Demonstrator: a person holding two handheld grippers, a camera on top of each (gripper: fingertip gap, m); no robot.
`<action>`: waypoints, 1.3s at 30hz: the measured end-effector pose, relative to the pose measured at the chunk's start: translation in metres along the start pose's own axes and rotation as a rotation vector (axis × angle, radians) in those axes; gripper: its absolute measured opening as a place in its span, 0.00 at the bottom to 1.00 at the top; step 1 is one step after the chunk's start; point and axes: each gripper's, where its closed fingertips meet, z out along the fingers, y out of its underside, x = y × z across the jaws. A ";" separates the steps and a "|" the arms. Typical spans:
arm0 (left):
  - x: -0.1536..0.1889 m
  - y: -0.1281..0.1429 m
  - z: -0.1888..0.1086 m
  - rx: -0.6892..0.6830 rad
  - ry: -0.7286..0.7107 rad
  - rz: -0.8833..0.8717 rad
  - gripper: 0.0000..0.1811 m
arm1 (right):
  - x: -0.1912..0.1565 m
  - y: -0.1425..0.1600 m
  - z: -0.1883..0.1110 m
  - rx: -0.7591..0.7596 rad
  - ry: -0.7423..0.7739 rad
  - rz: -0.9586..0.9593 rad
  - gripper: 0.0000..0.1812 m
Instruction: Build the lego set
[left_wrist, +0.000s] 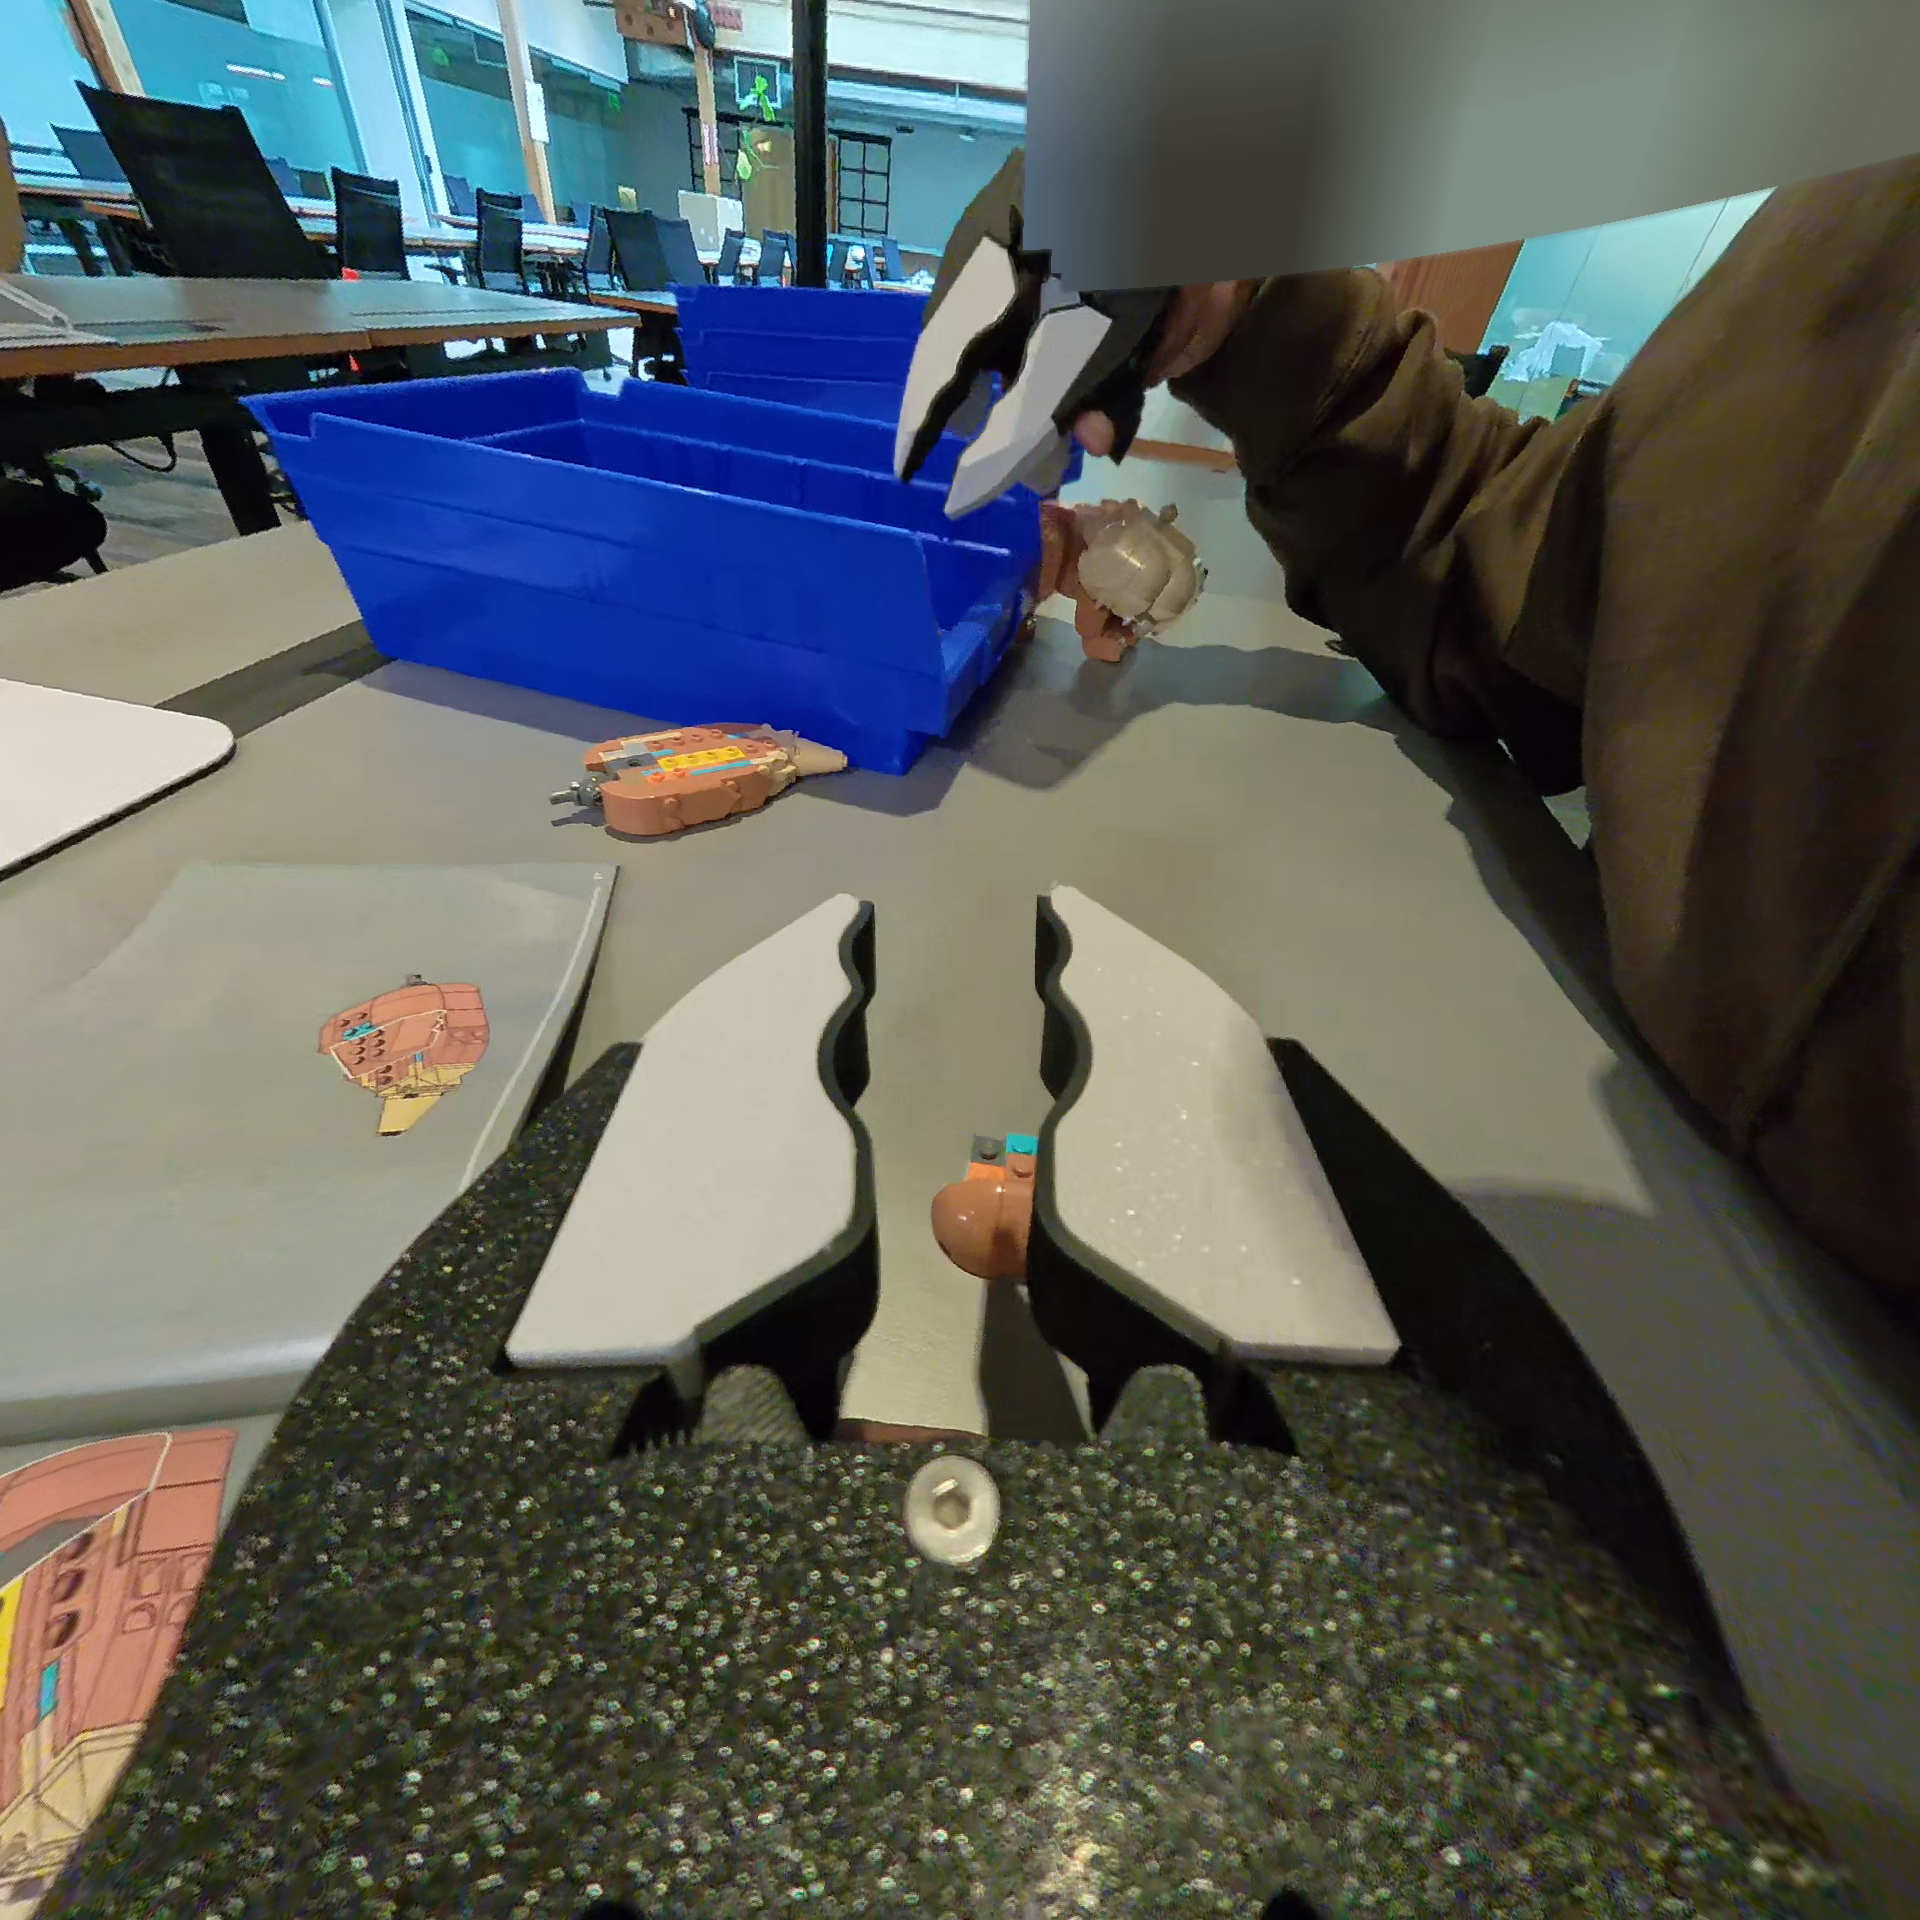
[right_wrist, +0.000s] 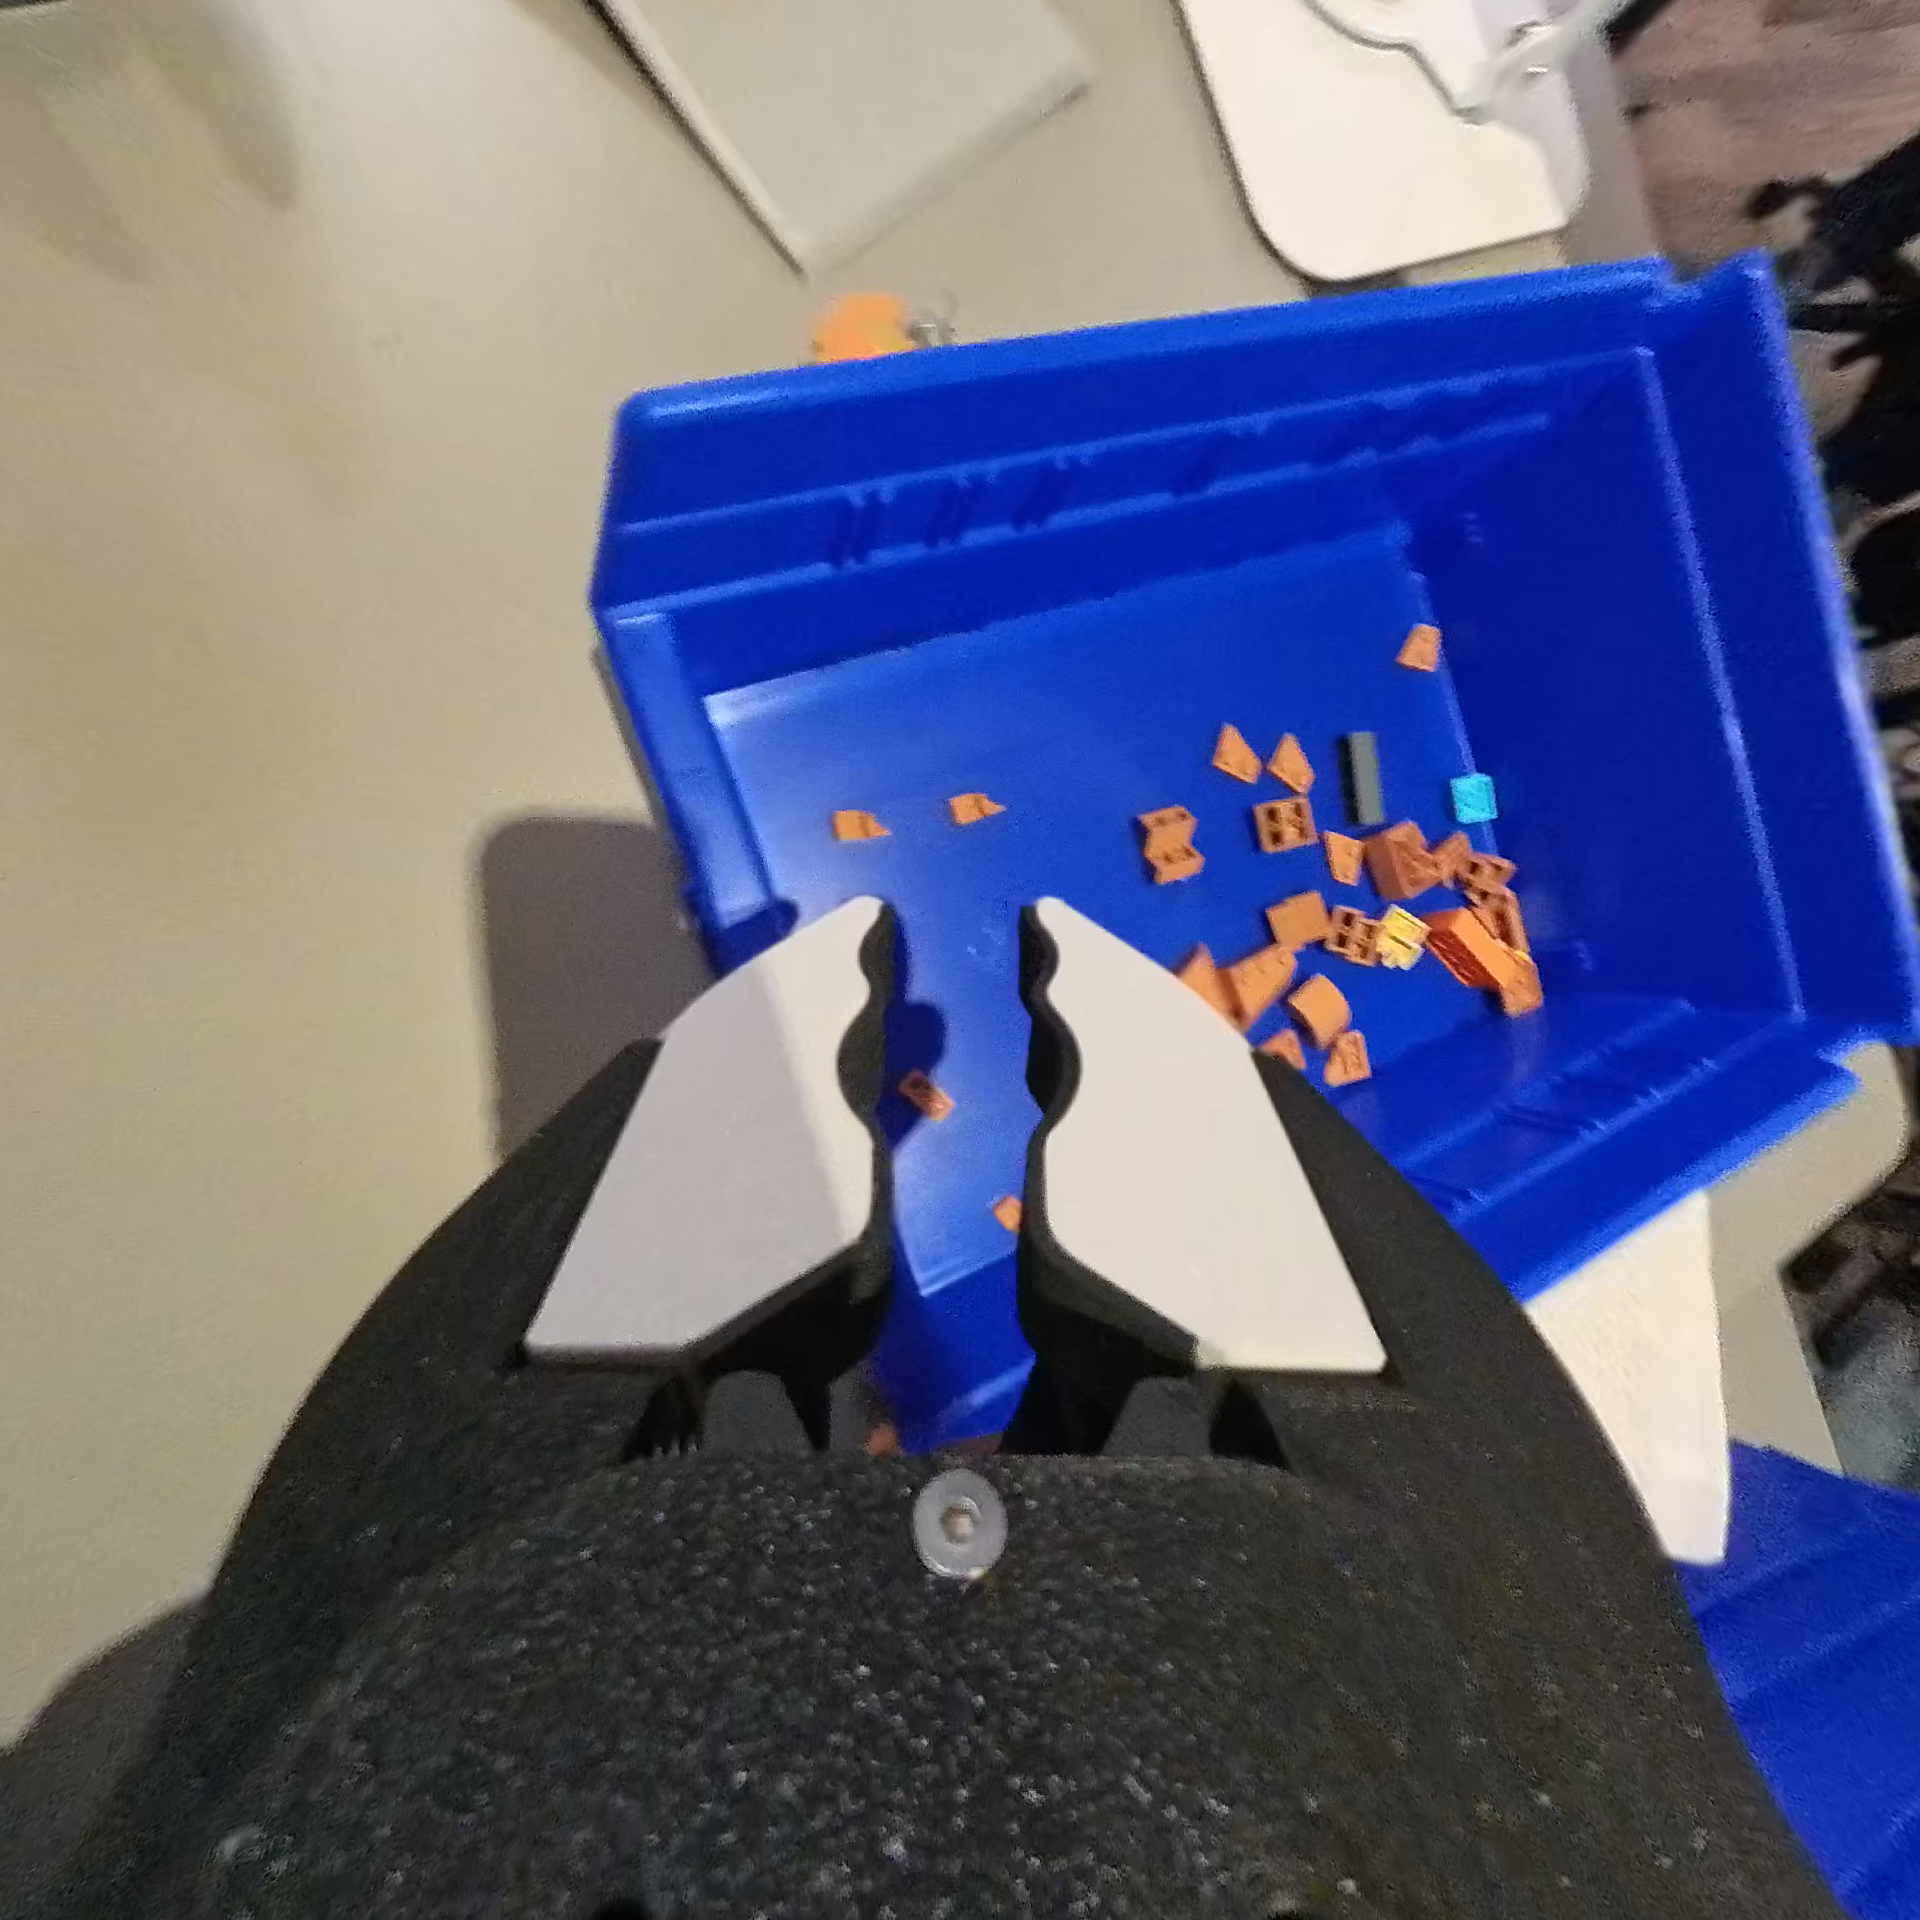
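My left gripper (left_wrist: 951, 904) is open, low over the grey table (left_wrist: 1195, 831). A small brown lego sub-assembly (left_wrist: 987, 1205) with grey and teal bits lies on the table between its fingers, against the right finger. A longer brown lego build (left_wrist: 696, 774) lies farther ahead beside the blue bin (left_wrist: 644, 551). My right gripper (right_wrist: 956, 909) is open and empty, held above the blue bin (right_wrist: 1143, 364), which holds several loose orange pieces (right_wrist: 1351, 914). The right gripper also shows in the left wrist view (left_wrist: 966, 457), over the bin's rim.
An instruction booklet (left_wrist: 312, 1039) lies left of my left gripper and a white pad (left_wrist: 83, 758) at the far left. A brown and tan lego model (left_wrist: 1122, 582) stands behind the bin. A person's brown sleeve (left_wrist: 1610, 623) fills the right. Grey (right_wrist: 1363, 774) and cyan (right_wrist: 1475, 800) pieces lie in the bin. Some 30 cm of space lies between my two pairs of fingers. My right gripper's tips are some 15 cm from the longer brown lego build (left_wrist: 696, 774).
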 end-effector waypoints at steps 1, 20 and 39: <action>-0.001 -0.001 -0.001 0.007 -0.002 -0.005 0.16 | 0.008 0.001 -0.004 0.010 0.031 0.020 0.12; -0.011 -0.008 -0.008 0.072 -0.010 -0.084 0.16 | 0.061 0.033 -0.036 0.071 0.228 0.229 0.12; -0.010 -0.008 -0.007 0.066 -0.008 -0.078 0.16 | 0.057 0.033 -0.029 0.064 0.207 0.227 0.12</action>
